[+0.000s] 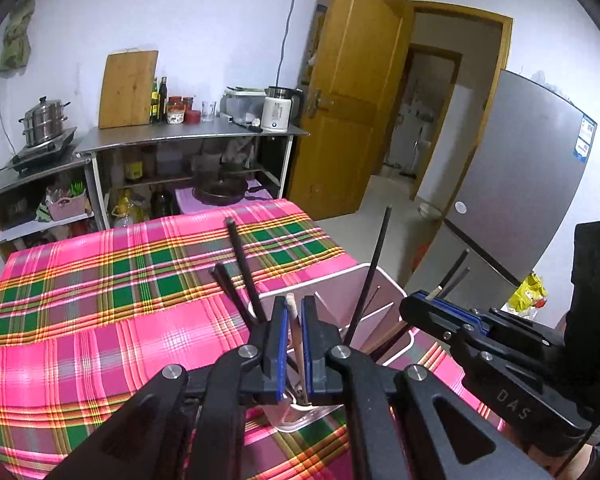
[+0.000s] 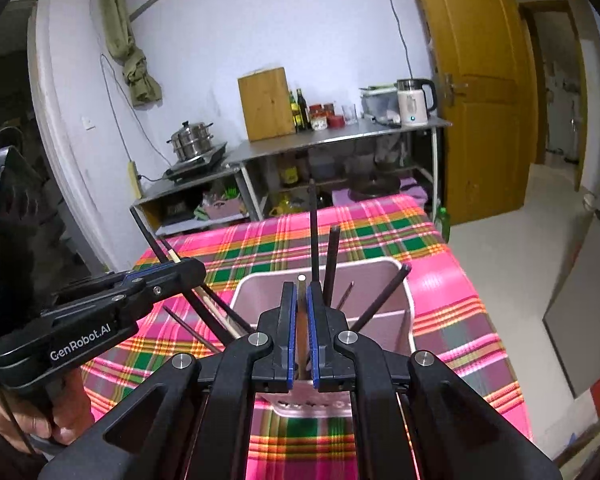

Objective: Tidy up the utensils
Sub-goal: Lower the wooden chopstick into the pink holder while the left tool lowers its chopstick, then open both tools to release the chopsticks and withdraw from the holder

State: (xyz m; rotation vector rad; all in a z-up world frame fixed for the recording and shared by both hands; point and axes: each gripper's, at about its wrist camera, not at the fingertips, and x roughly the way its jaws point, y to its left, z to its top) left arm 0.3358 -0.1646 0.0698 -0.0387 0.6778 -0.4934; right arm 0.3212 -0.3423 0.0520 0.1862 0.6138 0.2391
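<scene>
Chopsticks: each gripper pinches one pale wooden chopstick (image 1: 295, 328) upright over the pink holder (image 2: 404, 304) on the plaid tablecloth (image 1: 100, 300). Left gripper (image 1: 295, 320) and right gripper (image 2: 301, 312) are both clamped near the upper end of their stick. Dark chopsticks (image 2: 313, 236) already lean inside the holder. Such sticks are probably light, stiff and smooth, so a firm grip on the shaft should limit pivoting.

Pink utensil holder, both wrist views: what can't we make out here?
- Holder floor: the right gripper and its linkage cover it in the right wrist view.
- Lower end of the wooden chopstick that the left gripper holds: hidden behind the pads in the left wrist view.
- Number of dark chopsticks: they overlap, partly behind both grippers.
</scene>
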